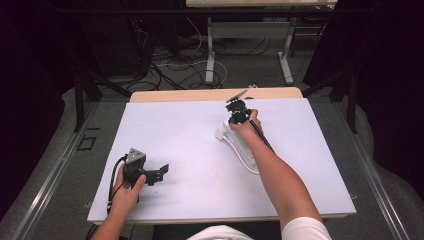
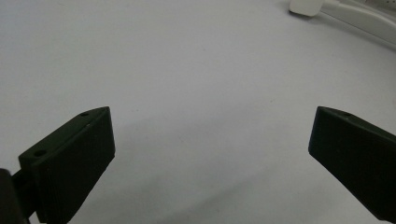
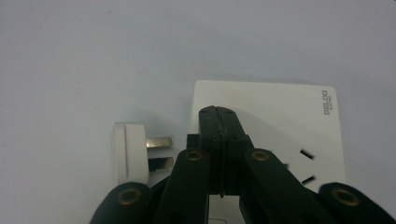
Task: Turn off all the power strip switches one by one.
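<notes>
A white power strip (image 3: 280, 112) lies on the white table top (image 1: 190, 140), and it also appears under the person's right forearm (image 1: 243, 150). Its white plug (image 3: 130, 151) lies just beside the strip's end, metal prongs pointing toward the strip. My right gripper (image 3: 218, 112) is shut, jaws pressed together with nothing seen between them, tips over the strip's end near the sockets. That gripper points down at the strip (image 1: 239, 114). My left gripper (image 1: 159, 174) rests low on the table at the near left, open and holding nothing (image 2: 210, 116).
The plug (image 2: 306, 7) and the strip's white body (image 2: 364, 21) sit far off at the top right of the left gripper view. Beyond the table's far edge are a cable-strewn floor (image 1: 170, 70) and white desk legs (image 1: 210, 55).
</notes>
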